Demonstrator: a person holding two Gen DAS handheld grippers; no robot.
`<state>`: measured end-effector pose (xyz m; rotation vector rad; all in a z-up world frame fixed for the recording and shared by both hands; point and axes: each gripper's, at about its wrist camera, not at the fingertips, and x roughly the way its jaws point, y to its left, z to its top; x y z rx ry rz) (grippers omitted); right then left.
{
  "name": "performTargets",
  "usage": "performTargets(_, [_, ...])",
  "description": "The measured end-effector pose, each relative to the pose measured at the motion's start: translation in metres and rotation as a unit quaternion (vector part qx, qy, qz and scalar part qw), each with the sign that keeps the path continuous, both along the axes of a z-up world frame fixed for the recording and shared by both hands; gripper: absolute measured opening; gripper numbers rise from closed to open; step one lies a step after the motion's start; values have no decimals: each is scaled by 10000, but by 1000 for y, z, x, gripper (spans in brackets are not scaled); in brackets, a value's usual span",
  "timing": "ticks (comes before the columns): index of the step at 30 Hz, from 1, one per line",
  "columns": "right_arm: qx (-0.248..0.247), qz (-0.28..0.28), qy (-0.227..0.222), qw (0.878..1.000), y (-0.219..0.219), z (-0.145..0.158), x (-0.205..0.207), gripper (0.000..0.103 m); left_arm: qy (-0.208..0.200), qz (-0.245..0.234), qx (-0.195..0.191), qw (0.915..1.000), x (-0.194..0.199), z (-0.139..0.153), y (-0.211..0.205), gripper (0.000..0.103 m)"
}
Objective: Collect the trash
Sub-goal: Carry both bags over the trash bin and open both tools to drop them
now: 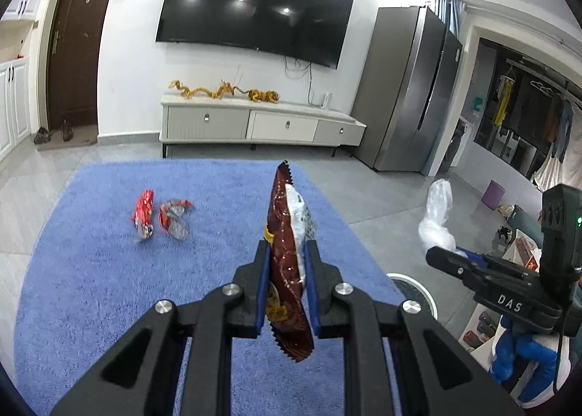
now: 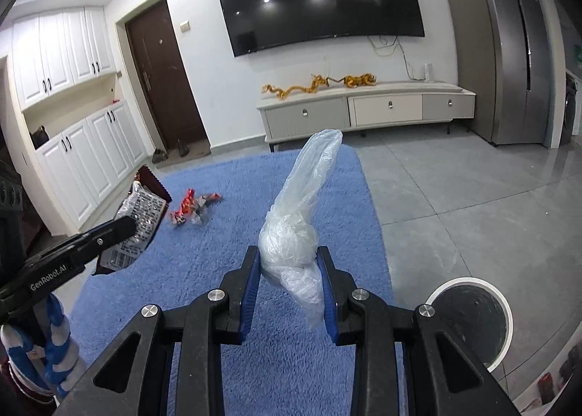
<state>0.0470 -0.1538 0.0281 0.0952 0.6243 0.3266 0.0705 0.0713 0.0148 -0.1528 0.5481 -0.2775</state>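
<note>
My left gripper [image 1: 287, 252] is shut on a dark red snack wrapper [image 1: 287, 234] that stands up between its blue pads above the blue rug [image 1: 109, 288]. My right gripper [image 2: 291, 263] is shut on a crumpled clear plastic bag [image 2: 298, 230]. On the rug lie a red wrapper [image 1: 143, 214] and a crumpled red and silver wrapper [image 1: 174, 219], apart from both grippers. A round white trash bin [image 2: 473, 321] with a dark inside stands on the floor at the rug's right edge. In the right wrist view the left gripper [image 2: 123, 226] appears at the left with the snack wrapper [image 2: 138, 223].
A white TV cabinet [image 1: 262, 125] stands against the far wall under a wall TV [image 1: 254, 4]. A grey fridge [image 1: 411, 88] is to the right, a brown door [image 1: 76, 44] to the left. Grey floor tiles [image 2: 473, 197] surround the rug. A gloved hand [image 1: 523, 361] holds the right gripper.
</note>
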Motion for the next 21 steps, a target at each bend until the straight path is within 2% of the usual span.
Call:
performTargets(6, [131, -215, -244, 9994, -24, 11, -14, 28, -111, -209, 96, 9997, -8, 16, -26, 17])
performTargets(11, [259, -578, -305, 9975, -60, 10, -19, 28, -54, -575, 215, 9981, 2, 23, -64, 17])
performTargets(16, [439, -1093, -172, 9929, -112, -2, -16, 28, 58, -1055, 442, 9934, 17, 23, -121, 17])
performTargets(21, [501, -1645, 139, 9850, -167, -26, -8, 28, 346, -1608, 741, 9836, 43, 2, -191, 17])
